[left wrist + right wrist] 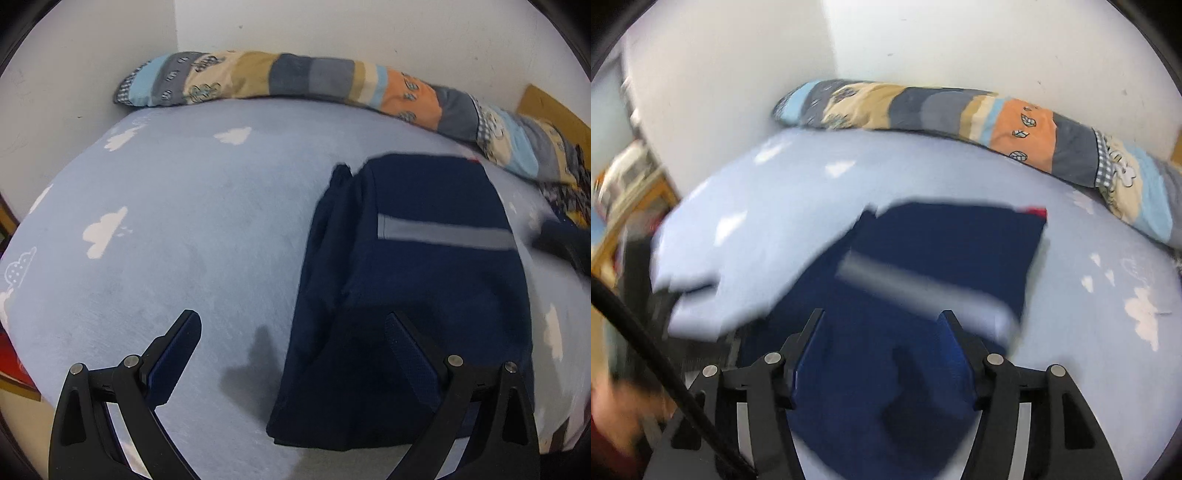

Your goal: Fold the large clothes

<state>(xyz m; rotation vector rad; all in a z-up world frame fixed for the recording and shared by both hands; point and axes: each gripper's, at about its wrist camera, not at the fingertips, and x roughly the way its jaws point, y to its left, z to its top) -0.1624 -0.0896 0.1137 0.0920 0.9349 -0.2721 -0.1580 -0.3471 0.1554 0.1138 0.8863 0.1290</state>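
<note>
Left wrist view shows both tools point(291, 354) point(882, 354) open and empty over the soft, limp, folded navy cloth garment point(413, 280), lying near the bed's point(184, 229) pillow-side edge; best pinched at a hem corner.

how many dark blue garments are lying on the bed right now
1: the navy garment, folded, with a grey stripe, lies on the light blue cloud-print sheet, in front of the patchwork bolster. Others may lie outside the frames.
</note>
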